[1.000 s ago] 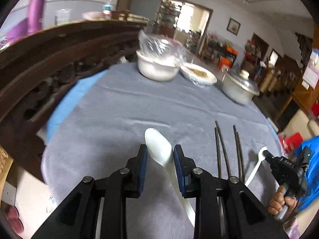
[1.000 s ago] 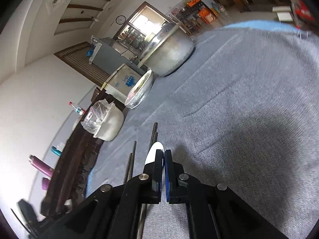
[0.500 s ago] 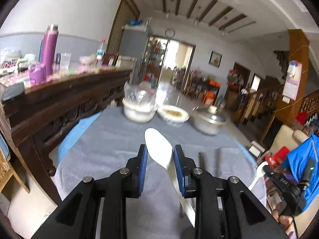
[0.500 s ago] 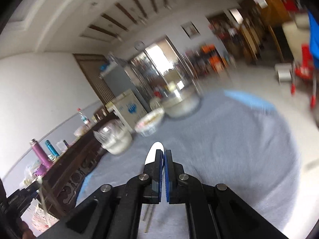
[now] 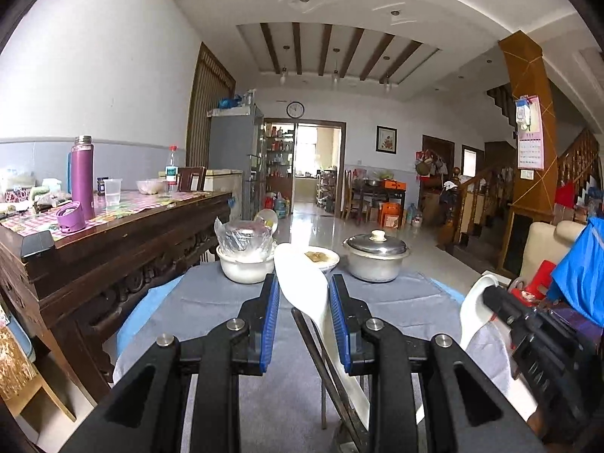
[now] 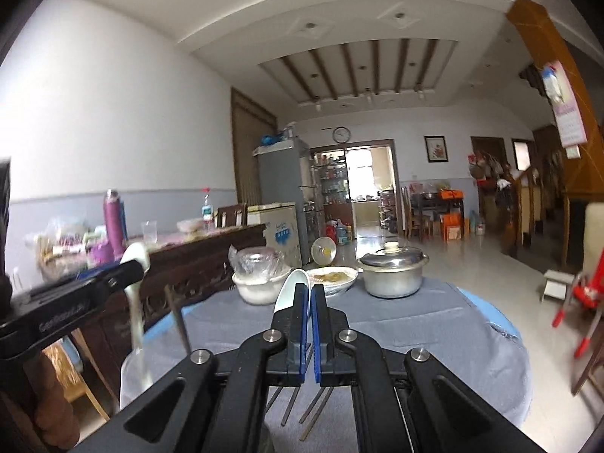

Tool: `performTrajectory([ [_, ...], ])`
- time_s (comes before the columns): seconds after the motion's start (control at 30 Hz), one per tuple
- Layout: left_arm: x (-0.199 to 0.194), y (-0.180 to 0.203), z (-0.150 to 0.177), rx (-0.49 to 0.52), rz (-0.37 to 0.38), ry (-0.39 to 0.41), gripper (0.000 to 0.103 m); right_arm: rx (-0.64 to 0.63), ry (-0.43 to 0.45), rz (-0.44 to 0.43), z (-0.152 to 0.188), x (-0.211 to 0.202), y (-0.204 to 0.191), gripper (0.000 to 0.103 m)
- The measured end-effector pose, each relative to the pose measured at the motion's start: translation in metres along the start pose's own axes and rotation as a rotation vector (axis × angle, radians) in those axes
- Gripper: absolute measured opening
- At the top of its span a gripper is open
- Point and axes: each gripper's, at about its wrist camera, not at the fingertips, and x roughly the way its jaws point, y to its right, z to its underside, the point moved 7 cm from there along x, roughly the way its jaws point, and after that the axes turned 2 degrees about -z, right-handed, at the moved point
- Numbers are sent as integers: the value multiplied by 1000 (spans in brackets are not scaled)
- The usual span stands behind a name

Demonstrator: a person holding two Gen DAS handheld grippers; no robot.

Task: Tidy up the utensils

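My left gripper (image 5: 304, 294) is shut on a white spoon (image 5: 305, 283), whose bowl sticks out ahead of the blue pads, and on a dark chopstick (image 5: 321, 362) beside it. It is raised above the grey tablecloth (image 5: 211, 302). My right gripper (image 6: 310, 294) is shut on a second white spoon (image 6: 292, 288), also raised. That spoon and gripper show at the right of the left wrist view (image 5: 475, 317). Dark chopsticks (image 6: 298, 404) show under the right gripper; whether they are held or lying on the cloth I cannot tell.
At the table's far end stand a white bowl with a plastic-wrapped lid (image 5: 247, 260), a plate of food (image 5: 321, 258) and a lidded metal pot (image 5: 375, 255). A carved wooden sideboard (image 5: 113, 241) with a purple flask runs along the left.
Both grippers have risen and tilted up from looking down at the cloth to level, each still holding its spoon. The room now fills both views.
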Motion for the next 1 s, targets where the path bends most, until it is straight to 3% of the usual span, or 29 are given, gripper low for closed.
performTrajectory([
  [0.2, 2, 11, 15, 27, -14, 30, 28, -81, -19, 7, 20, 4, -16, 3],
  [0.5, 2, 32, 42, 142, -32, 41, 28, -87, -66, -11, 40, 4, -11, 3],
  [1.0, 2, 38, 79, 211, -14, -47, 29, -57, -136, -73, 55, -1, -7, 3],
])
